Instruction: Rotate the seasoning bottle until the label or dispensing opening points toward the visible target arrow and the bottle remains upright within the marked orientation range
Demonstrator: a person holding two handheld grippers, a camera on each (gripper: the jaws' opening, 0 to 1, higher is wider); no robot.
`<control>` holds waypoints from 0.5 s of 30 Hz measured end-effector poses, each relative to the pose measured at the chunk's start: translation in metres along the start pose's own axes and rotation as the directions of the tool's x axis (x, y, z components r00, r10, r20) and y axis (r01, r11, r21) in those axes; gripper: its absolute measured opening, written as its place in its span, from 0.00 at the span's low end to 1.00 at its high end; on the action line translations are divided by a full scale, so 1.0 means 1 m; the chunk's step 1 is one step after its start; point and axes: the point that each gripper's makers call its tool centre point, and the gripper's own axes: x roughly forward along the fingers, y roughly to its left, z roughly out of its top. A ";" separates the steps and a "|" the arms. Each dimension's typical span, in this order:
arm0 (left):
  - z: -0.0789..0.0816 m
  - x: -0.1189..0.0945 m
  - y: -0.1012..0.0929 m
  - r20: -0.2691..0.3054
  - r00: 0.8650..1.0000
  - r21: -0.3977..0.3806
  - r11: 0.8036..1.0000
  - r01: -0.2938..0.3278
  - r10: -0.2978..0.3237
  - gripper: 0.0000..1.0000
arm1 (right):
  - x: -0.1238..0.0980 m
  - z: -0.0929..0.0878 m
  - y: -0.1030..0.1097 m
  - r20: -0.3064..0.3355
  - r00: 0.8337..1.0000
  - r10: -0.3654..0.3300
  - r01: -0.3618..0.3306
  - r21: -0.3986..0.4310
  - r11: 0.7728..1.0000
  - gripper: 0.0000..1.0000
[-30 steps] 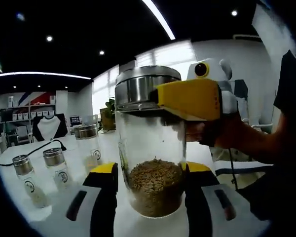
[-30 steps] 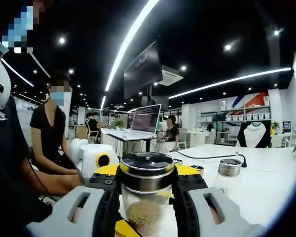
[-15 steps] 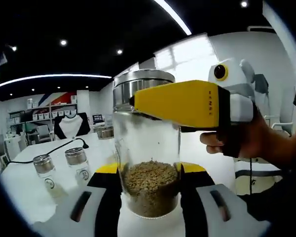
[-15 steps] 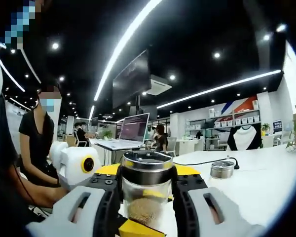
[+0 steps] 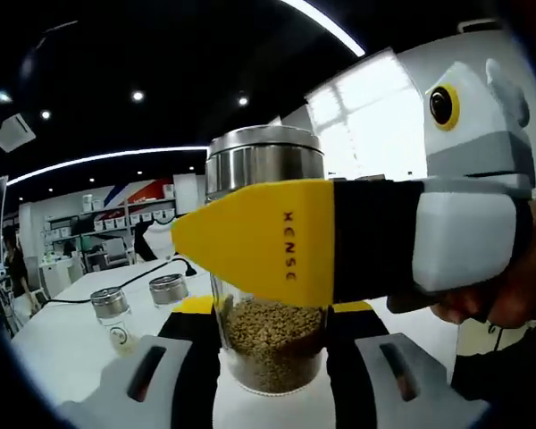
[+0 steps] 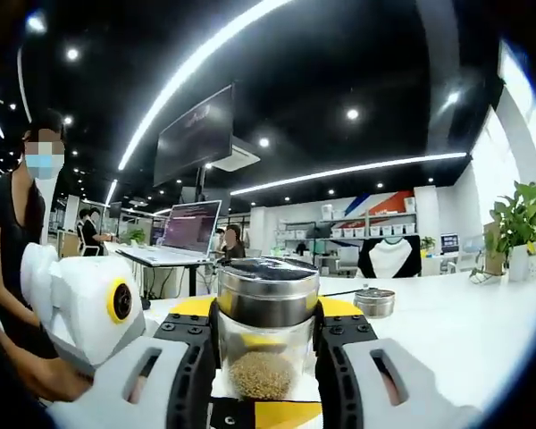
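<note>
The seasoning bottle (image 5: 270, 295) is held upright between both grippers: left gripper (image 5: 272, 353) clamps its glass base, right gripper (image 6: 266, 331) its steel cap.

**Changes since the earlier frames**

- Right gripper (image 5: 250, 241), left gripper view: its yellow jaw reached only to the steel cap's right side a second ago; now it lies across the front of the seasoning bottle (image 5: 270, 349), tip past the glass's left edge, hiding the bottle's middle.
- Hand (image 5: 505, 290) holding it: now lower right, largely behind the white housing.
- Left gripper (image 6: 250, 413), right gripper view: its white body (image 6: 85, 308) has shifted from just beside the bottle to the far left.
- Backgrounds: swung sideways in both views, as the cameras turned. A potted plant (image 6: 518, 219) now appears at right.
</note>
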 end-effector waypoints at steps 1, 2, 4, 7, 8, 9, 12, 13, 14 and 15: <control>0.000 0.000 0.000 0.006 1.000 -0.004 1.000 0.013 -0.013 0.47 | 0.000 0.000 0.000 -0.004 1.000 0.008 -0.008 0.001 1.000 0.40; 0.003 0.001 -0.002 0.036 0.998 0.007 0.999 0.047 -0.047 0.47 | -0.001 0.001 -0.001 -0.003 0.999 0.038 -0.038 0.009 0.999 0.39; 0.010 -0.002 -0.006 0.071 0.992 -0.009 0.995 0.101 -0.100 0.47 | -0.004 0.006 -0.001 0.014 0.996 0.091 -0.091 0.028 0.995 0.39; 0.018 -0.009 -0.015 0.107 0.971 -0.026 0.976 0.216 -0.212 0.45 | -0.009 0.013 0.002 0.019 0.990 0.143 -0.143 0.002 0.990 0.39; 0.021 -0.012 -0.017 0.119 0.963 -0.037 0.968 0.248 -0.242 0.45 | -0.011 0.015 0.005 0.020 0.985 0.172 -0.171 -0.015 0.985 0.39; 0.024 -0.016 -0.018 0.137 0.952 -0.047 0.958 0.282 -0.273 0.45 | -0.013 0.018 0.008 0.029 0.978 0.206 -0.206 -0.018 0.978 0.39; 0.028 -0.022 -0.025 0.158 0.925 -0.054 0.932 0.357 -0.345 0.44 | -0.019 0.021 0.011 0.042 0.957 0.286 -0.287 0.030 0.957 0.39; 0.028 -0.025 -0.030 0.157 0.911 -0.082 0.914 0.397 -0.382 0.44 | -0.021 0.021 0.012 0.044 0.951 0.306 -0.308 0.045 0.950 0.39; 0.028 -0.026 -0.030 0.162 0.906 -0.090 0.908 0.409 -0.392 0.44 | -0.023 0.022 0.012 0.048 0.945 0.324 -0.326 0.051 0.944 0.39; 0.029 -0.027 -0.033 0.173 0.895 -0.103 0.896 0.433 -0.412 0.43 | -0.025 0.023 0.013 0.053 0.938 0.343 -0.346 0.057 0.937 0.39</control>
